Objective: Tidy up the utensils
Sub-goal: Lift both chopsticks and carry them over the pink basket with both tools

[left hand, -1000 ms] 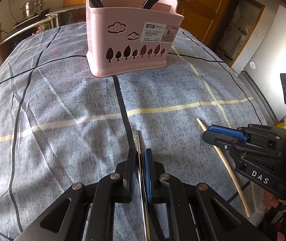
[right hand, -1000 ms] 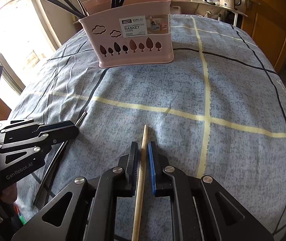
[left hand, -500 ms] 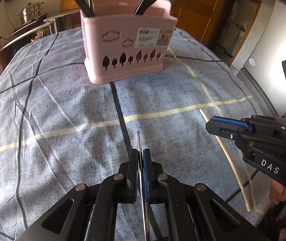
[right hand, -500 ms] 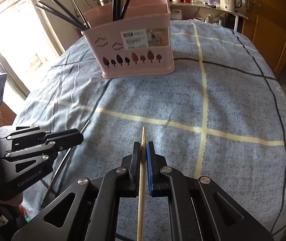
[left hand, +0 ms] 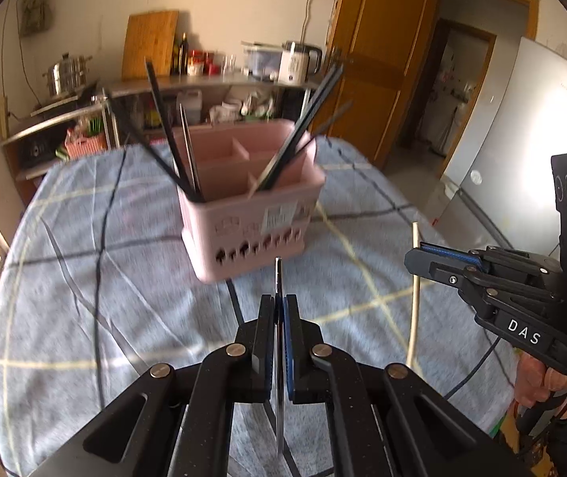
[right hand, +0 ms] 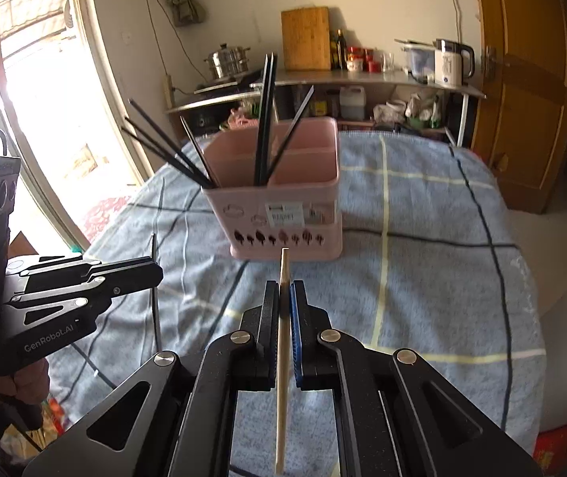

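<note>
Left claw [left hand: 279, 310] clamped tight on a thin dark metal chopstick [left hand: 278, 278], stick pinched between the pads, tip poking out ahead, tail running back under the claw. Right claw [right hand: 284, 302] clamped tight on a pale wooden chopstick [right hand: 284, 274], same grip, tip just ahead of the pads, long tail trailing back toward camera. Both claws lifted above the tabletop [left hand: 84, 278], which carries a blue-grey cloth with black and cream grid lines.

Pink basket [left hand: 243, 214] sits straight ahead of both claws, near but not touching either stick tip; divided into compartments. Black chopsticks [left hand: 164, 127] stand tilted in its near-left compartment, more lean out of a compartment on the other side. Nothing between the claws and the basket.

In the left wrist view the right claw [left hand: 416, 262] shows off to the right with its wooden stick hanging down. In the right wrist view the left claw [right hand: 156, 272] shows off to the left.

Writing: "DAS" on the right claw body, "GenRobot.AI" on the left claw body. Basket label blurred, unreadable
</note>
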`<state>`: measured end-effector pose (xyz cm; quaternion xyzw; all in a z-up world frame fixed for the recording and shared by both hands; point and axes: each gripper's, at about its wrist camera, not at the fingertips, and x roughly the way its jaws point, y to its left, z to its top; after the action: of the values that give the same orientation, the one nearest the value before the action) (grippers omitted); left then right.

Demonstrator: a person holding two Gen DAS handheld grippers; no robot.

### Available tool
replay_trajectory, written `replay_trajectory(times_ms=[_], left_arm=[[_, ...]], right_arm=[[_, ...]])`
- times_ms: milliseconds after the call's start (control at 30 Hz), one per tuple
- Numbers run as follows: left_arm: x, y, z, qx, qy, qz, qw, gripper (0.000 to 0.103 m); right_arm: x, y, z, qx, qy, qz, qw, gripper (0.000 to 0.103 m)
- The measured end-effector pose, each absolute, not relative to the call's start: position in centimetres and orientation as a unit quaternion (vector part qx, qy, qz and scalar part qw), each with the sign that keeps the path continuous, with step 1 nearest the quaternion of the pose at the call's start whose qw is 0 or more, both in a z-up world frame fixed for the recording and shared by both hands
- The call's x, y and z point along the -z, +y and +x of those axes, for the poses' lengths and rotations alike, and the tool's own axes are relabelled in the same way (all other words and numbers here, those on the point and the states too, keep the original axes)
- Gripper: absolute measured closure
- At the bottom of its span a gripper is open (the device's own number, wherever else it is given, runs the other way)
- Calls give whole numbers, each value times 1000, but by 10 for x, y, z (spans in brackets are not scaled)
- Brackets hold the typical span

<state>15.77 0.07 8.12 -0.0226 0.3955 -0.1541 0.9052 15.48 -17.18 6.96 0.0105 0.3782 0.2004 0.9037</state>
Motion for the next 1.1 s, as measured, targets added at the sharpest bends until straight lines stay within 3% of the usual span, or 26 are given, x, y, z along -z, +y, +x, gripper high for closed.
replay_trajectory(times_ms=[267,1100], left_arm=[[-110,9,165,152,369,-25,916,99],[-96,11,154,154,390,-30,907,99]], right_arm=[[-99,-172,153,-200,340,9,919,97],[-92,-185,117,-204,346,-6,916,98]])
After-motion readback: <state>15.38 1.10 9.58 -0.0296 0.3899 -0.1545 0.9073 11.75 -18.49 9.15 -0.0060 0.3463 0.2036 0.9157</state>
